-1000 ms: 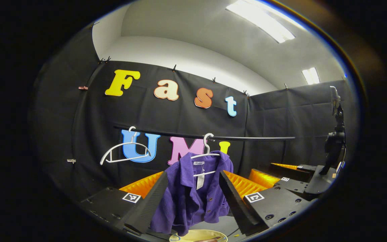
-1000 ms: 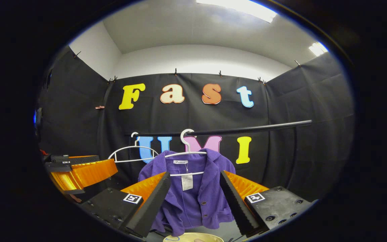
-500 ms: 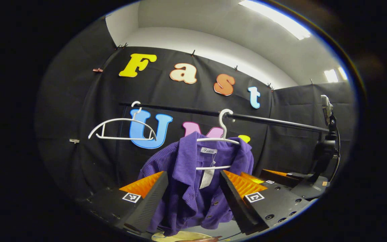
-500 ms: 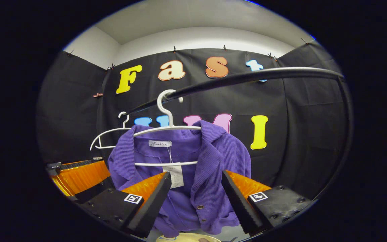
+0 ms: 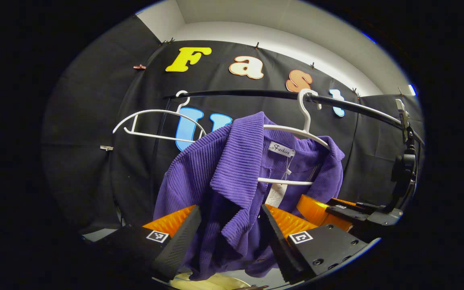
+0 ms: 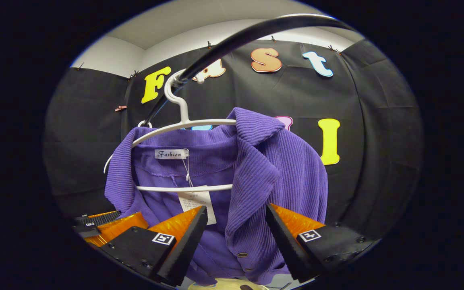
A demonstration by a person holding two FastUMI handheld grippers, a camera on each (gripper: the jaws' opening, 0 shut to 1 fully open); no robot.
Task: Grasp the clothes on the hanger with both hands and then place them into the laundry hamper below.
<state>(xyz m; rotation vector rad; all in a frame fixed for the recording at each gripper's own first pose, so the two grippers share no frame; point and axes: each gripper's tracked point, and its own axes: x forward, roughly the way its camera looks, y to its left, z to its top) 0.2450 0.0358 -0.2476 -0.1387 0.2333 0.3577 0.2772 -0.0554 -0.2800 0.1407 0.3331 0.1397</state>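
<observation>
Both grippers have come in much nearer to the purple jacket [image 5: 232, 177] than a second ago, so it now looms large where it earlier hung small and far off. In the left gripper view, the left gripper [image 5: 230, 241] has its fingers spread wide, and the jacket's lapel and front panel hang in the gap between them; whether the cloth touches either finger is hard to tell. In the right gripper view, the right gripper [image 6: 236, 241] is likewise released, fingers apart, with the other front panel and its buttons between them. The jacket hangs on a white hanger [image 6: 183, 121] hooked over the black rail [image 6: 232, 40] above the fingers. An empty white hanger [image 5: 155, 125] hangs up and left of the left fingers. A pale yellow rim [image 5: 208, 282] peeks below the jacket hem.
</observation>
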